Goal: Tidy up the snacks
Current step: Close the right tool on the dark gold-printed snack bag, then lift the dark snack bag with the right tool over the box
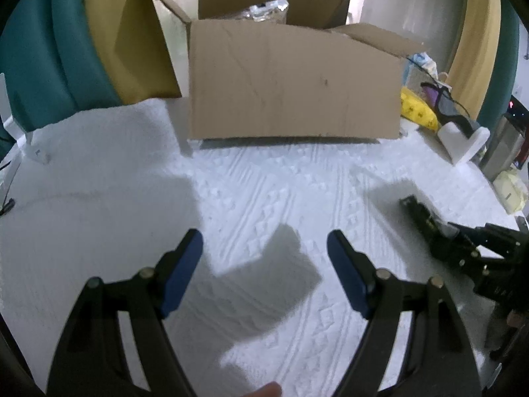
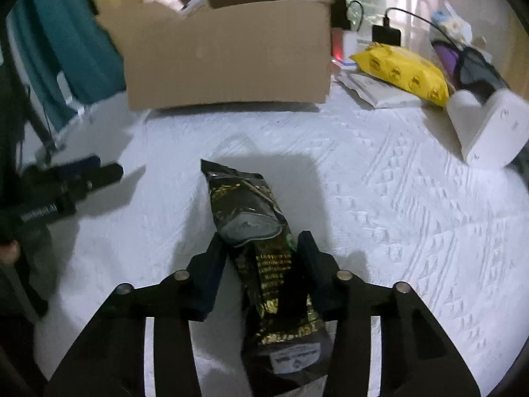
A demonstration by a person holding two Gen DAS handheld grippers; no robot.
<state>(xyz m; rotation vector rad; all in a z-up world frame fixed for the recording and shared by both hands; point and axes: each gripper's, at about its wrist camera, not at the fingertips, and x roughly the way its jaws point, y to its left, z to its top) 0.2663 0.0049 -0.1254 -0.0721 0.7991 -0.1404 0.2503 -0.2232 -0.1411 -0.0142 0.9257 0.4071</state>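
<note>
Two views. Left wrist: left gripper [image 1: 264,261] spread wide over white textured counter [image 1: 99,231], nothing between blue pads; open cardboard box [image 1: 294,82] beyond, clear packet [image 1: 269,10] poking out top; right gripper [image 1: 426,218] at right edge. Right wrist: right gripper [image 2: 261,258] pinching black-and-gold snack bag [image 2: 254,225], pads pressed on both sides, bag lying lengthwise on counter; yellow pack [image 2: 403,72] right of box.
</note>
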